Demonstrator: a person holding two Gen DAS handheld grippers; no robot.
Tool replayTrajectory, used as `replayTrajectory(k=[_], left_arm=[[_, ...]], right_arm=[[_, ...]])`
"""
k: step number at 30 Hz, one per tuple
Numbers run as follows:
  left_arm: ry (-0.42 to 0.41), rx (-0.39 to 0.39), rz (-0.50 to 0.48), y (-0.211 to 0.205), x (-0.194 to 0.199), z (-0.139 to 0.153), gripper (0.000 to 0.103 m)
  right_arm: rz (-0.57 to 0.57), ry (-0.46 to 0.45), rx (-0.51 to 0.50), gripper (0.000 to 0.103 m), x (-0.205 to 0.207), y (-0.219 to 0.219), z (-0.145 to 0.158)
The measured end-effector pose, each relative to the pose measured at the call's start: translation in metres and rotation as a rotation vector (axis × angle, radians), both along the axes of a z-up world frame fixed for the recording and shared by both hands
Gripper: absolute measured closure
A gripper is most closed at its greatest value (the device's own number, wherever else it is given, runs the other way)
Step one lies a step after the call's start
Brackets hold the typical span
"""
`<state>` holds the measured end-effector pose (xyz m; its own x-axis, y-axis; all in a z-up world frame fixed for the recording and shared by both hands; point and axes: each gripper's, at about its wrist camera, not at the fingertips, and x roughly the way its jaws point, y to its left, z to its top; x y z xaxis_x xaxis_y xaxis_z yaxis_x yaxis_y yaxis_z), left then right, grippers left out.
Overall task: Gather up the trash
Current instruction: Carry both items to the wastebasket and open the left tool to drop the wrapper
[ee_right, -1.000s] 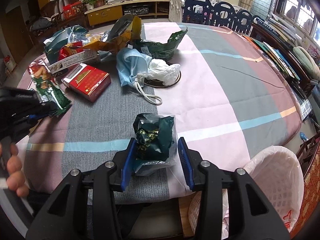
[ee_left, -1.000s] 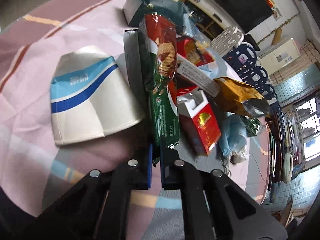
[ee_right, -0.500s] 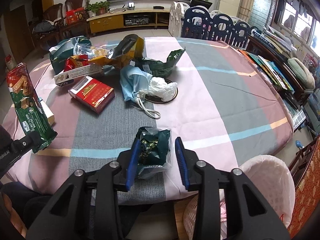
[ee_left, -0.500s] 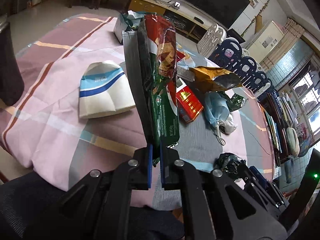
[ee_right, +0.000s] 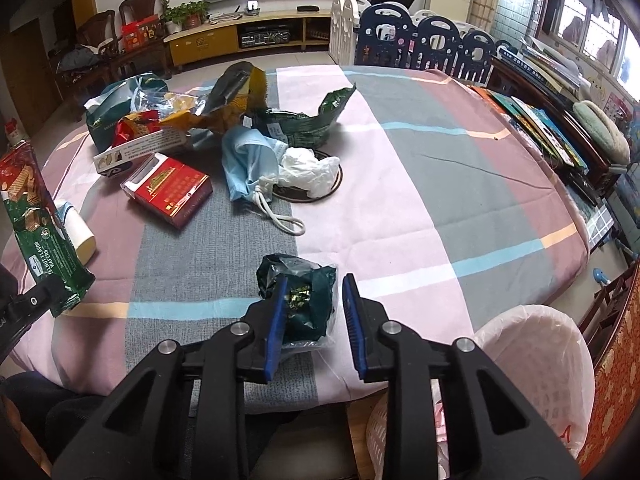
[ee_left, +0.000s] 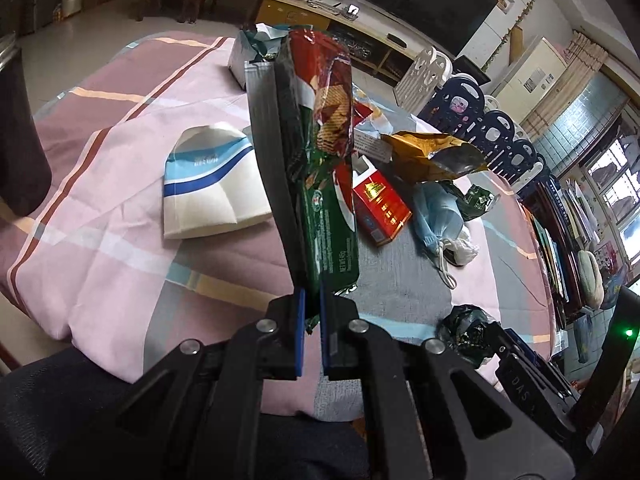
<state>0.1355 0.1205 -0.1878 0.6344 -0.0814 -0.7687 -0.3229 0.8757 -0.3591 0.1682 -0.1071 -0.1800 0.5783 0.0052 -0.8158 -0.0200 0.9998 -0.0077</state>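
left gripper (ee_left: 312, 320) clamped tight on a green wafer wrapper (ee_left: 320, 184) lifted off the table, right gripper (ee_right: 314, 316) jaws just been closing around a crumpled dark wrapper (ee_right: 304, 296), pads not quite pressing, white-lined bin (ee_right: 532, 360) near right

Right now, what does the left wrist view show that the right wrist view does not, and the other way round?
Only left: the whole flattened paper cup and the left tool shut on the wafer pack. Only right: the lined bin below the table edge and the right tool, jaws just closing around the dark wrapper. Both: wafer pack, red box, blue mask, dark wrapper.
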Motion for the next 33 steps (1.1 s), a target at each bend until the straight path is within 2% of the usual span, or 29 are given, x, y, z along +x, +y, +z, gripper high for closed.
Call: replayTrajectory(k=[4, 8, 14, 17, 20, 29, 30, 31, 32, 33], left_arm=[[-0.003, 0.008, -0.002, -0.001, 0.0, 0.0, 0.096], [-0.007, 0.013, -0.006, -0.002, -0.001, 0.001, 0.096], [-0.015, 0.015, 0.002, 0.0, -0.002, 0.003, 0.096], [-0.015, 0.011, 0.004, 0.001, -0.002, 0.003, 0.096], [-0.014, 0.013, 0.001, 0.0, -0.001, 0.002, 0.096], [-0.021, 0.019, -0.012, -0.001, -0.001, 0.003, 0.096], [-0.024, 0.02, -0.014, -0.001, -0.002, 0.003, 0.096], [-0.025, 0.02, -0.015, -0.001, -0.002, 0.004, 0.096], [-0.026, 0.021, -0.015, -0.001, -0.002, 0.004, 0.096], [-0.027, 0.021, -0.015, -0.001, -0.003, 0.004, 0.096]], right_arm=[[0.004, 0.002, 0.002, 0.073, 0.0, 0.0, 0.0], [0.008, 0.002, -0.001, 0.062, 0.0, 0.0, 0.0], [0.009, -0.013, 0.034, 0.052, 0.0, -0.004, 0.005], [-0.005, -0.025, 0.03, 0.04, 0.001, -0.009, 0.009], [-0.003, -0.007, 0.034, 0.038, 0.003, -0.011, 0.004], [0.048, 0.053, 0.003, 0.038, 0.006, 0.005, -0.017], [0.051, 0.063, -0.011, 0.04, 0.007, 0.007, -0.019], [0.057, 0.068, -0.02, 0.048, 0.007, 0.009, -0.021], [0.074, 0.068, -0.017, 0.063, 0.007, 0.011, -0.021], [0.079, 0.059, -0.031, 0.066, 0.006, 0.013, -0.019]])
